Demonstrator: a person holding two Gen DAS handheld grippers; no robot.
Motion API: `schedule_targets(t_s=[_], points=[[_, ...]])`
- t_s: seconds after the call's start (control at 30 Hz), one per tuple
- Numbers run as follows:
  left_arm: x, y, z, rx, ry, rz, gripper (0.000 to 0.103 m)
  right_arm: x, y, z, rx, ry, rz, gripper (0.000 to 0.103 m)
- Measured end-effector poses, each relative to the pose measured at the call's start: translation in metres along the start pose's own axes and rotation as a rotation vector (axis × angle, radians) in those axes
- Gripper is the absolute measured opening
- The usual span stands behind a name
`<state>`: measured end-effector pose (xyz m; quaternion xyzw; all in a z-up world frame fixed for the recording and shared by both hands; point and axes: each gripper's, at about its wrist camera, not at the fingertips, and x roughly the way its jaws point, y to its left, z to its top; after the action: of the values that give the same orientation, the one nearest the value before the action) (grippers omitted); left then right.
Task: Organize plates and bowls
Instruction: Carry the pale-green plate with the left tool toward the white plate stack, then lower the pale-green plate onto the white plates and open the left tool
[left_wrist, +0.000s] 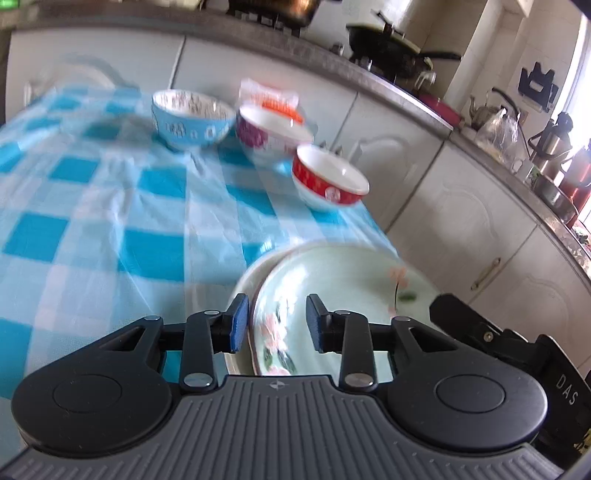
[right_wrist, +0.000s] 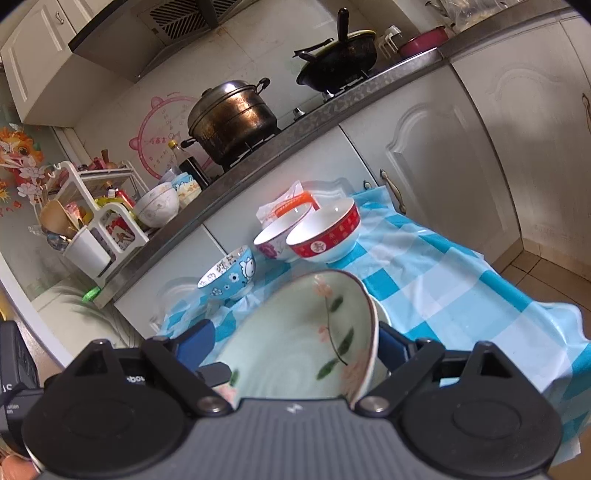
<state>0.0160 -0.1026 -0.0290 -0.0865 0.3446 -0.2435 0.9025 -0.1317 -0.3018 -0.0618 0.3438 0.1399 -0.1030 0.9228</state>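
A pale green plate with pink flowers (left_wrist: 332, 280) (right_wrist: 295, 332) lies tilted on a second pale plate (left_wrist: 242, 282) (right_wrist: 383, 318) at the near edge of the blue checked tablecloth (left_wrist: 110, 206) (right_wrist: 443, 280). My left gripper (left_wrist: 277, 326) straddles its near rim, one blue pad outside and one inside, and is open, with a gap at the inner pad. My right gripper (right_wrist: 295, 345) stands open wide around the same plate from the other side. Farther back are a blue bowl (left_wrist: 192, 118) (right_wrist: 229, 275), a purple-flowered bowl (left_wrist: 269, 133) (right_wrist: 277, 240) and a red bowl (left_wrist: 328, 181) (right_wrist: 325, 236).
A clear bag with orange print (left_wrist: 273, 99) (right_wrist: 291, 203) lies behind the bowls. White cabinet doors (left_wrist: 461, 221) (right_wrist: 424, 147) run close along the table's far side under a counter with a steel pot (right_wrist: 232, 118) and a black wok (right_wrist: 340, 62). Tiled floor (right_wrist: 546, 266) shows past the cloth's edge.
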Motion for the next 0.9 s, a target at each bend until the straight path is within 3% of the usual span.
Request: schedule_targets(t_s=[0.1, 0.3, 0.4, 0.5, 0.7, 0.9], points=[[-0.006, -0.001, 0.004, 0.019, -0.041, 0.023, 0.050, 0.000, 0.001, 0.000, -0.015, -0.007, -0.005, 0.092], [-0.008, 0.009, 0.008, -0.006, -0.052, 0.048, 0.052, 0.000, 0.000, 0.000, -0.015, -0.022, -0.005, 0.093], [-0.009, 0.014, 0.010, -0.023, -0.051, 0.053, 0.054, -0.003, -0.002, 0.002, -0.020, -0.052, -0.020, 0.100], [-0.009, 0.018, 0.011, -0.029, -0.054, 0.058, 0.057, -0.010, -0.005, 0.004, -0.027, -0.094, -0.027, 0.101], [-0.010, 0.020, 0.013, -0.027, -0.051, 0.082, 0.069, -0.010, -0.013, 0.006, -0.012, -0.114, -0.069, 0.101], [-0.011, 0.022, 0.011, -0.025, -0.039, 0.094, 0.091, -0.008, -0.019, 0.006, 0.005, -0.106, -0.091, 0.102]])
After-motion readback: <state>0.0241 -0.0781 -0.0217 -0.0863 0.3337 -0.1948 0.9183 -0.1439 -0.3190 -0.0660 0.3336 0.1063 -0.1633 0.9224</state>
